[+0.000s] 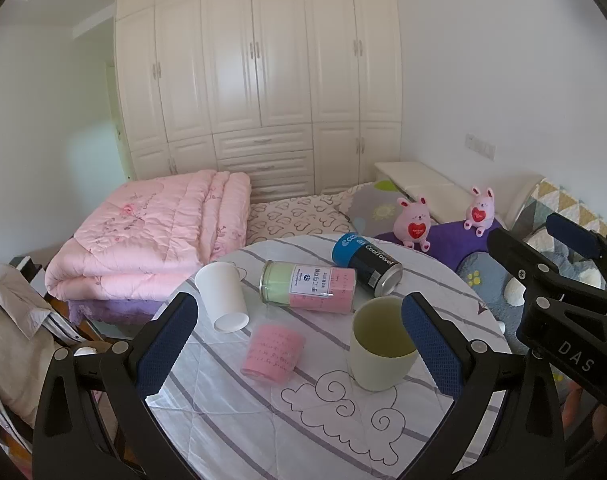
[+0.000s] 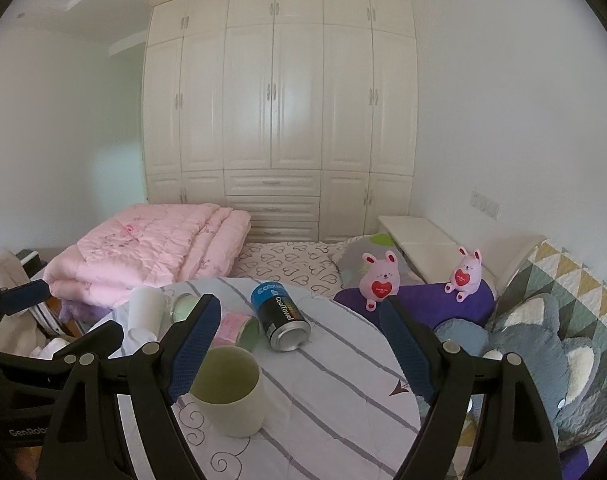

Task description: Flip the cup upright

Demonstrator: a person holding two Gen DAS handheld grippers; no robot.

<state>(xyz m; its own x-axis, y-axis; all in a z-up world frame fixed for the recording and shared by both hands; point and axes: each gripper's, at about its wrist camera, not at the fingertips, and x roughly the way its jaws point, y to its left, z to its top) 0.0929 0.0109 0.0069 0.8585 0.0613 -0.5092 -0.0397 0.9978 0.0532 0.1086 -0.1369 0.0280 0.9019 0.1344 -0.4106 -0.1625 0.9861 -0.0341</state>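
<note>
The white paper cup (image 1: 222, 297) lies on its side at the left of the round cloth-covered surface (image 1: 335, 432), mouth toward the bed. It looks very light and thin-walled, so a strong squeeze may crush it; a soft hold across the middle of the body seems best. The left gripper (image 1: 299, 350) and the right gripper (image 2: 301, 354) have jaws open and empty. The pale green mug (image 1: 381, 344) already stands upright.

left tool (image 1: 299, 344) agape; right tool (image 2: 303, 348) agape

Cream wardrobe (image 1: 259, 60) fills the far wall behind a bed (image 1: 295, 216).
</note>
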